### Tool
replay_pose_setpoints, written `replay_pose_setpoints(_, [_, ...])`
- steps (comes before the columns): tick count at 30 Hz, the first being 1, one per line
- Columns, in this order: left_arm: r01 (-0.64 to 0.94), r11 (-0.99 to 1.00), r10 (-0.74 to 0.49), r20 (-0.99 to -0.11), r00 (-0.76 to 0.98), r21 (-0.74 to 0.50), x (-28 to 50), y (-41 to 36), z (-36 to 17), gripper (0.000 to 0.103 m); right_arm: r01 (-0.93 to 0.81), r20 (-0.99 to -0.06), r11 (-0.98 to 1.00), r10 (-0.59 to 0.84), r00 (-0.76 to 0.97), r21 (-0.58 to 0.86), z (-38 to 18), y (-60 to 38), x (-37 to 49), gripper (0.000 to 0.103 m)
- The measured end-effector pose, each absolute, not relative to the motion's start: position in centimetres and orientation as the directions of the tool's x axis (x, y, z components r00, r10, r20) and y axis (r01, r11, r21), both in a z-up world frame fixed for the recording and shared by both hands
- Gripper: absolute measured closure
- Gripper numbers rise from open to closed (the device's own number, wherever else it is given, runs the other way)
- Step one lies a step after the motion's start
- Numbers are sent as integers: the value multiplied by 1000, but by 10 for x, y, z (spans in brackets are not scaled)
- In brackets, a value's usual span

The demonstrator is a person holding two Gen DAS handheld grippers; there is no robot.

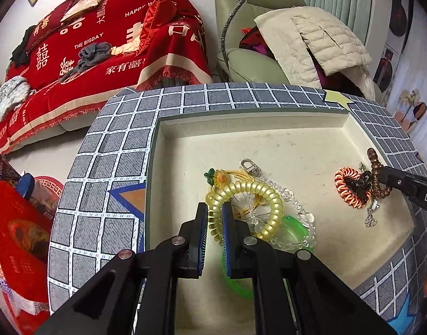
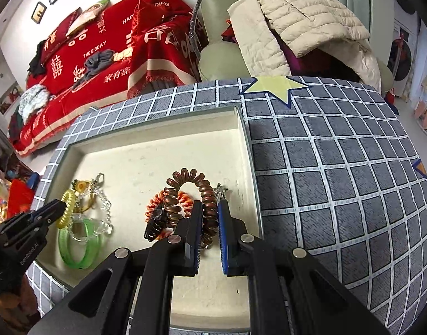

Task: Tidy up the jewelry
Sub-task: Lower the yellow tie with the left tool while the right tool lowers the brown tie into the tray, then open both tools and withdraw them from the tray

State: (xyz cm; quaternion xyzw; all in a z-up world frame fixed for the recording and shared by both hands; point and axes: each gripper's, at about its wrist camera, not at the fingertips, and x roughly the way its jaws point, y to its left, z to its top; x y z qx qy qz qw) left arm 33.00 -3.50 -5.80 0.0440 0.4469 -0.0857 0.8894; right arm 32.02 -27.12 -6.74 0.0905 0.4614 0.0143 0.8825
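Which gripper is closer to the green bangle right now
Left. The left gripper grips the yellow coil tie lying against the green bangle; the right gripper is across the tray on the brown coil tie.

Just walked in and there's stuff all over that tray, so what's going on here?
A person is sorting jewelry in a cream tray with two handheld grippers. The left gripper is closed on a yellow coil hair tie lying over a green bangle and a clear bead chain. The right gripper grips a brown coil hair tie beside an orange coil tie.
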Motion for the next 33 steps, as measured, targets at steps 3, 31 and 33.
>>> replay_pose_setpoints(3, [191, 982, -110, -802, 587, 5, 330, -36, -58, 71, 68, -818, 982, 107, 565, 175, -72, -271, 320, 91])
replay_pose_setpoints(31, [176, 981, -50, -758, 650, 87, 310, -46, -40, 71, 37, -769, 974, 153, 621, 224, -41, -263, 292, 41])
replay_pose_setpoints(33, [175, 981, -55, -757, 651, 79, 307, -44, -38, 71, 34, -768, 974, 154, 622, 223, -39, -263, 289, 41])
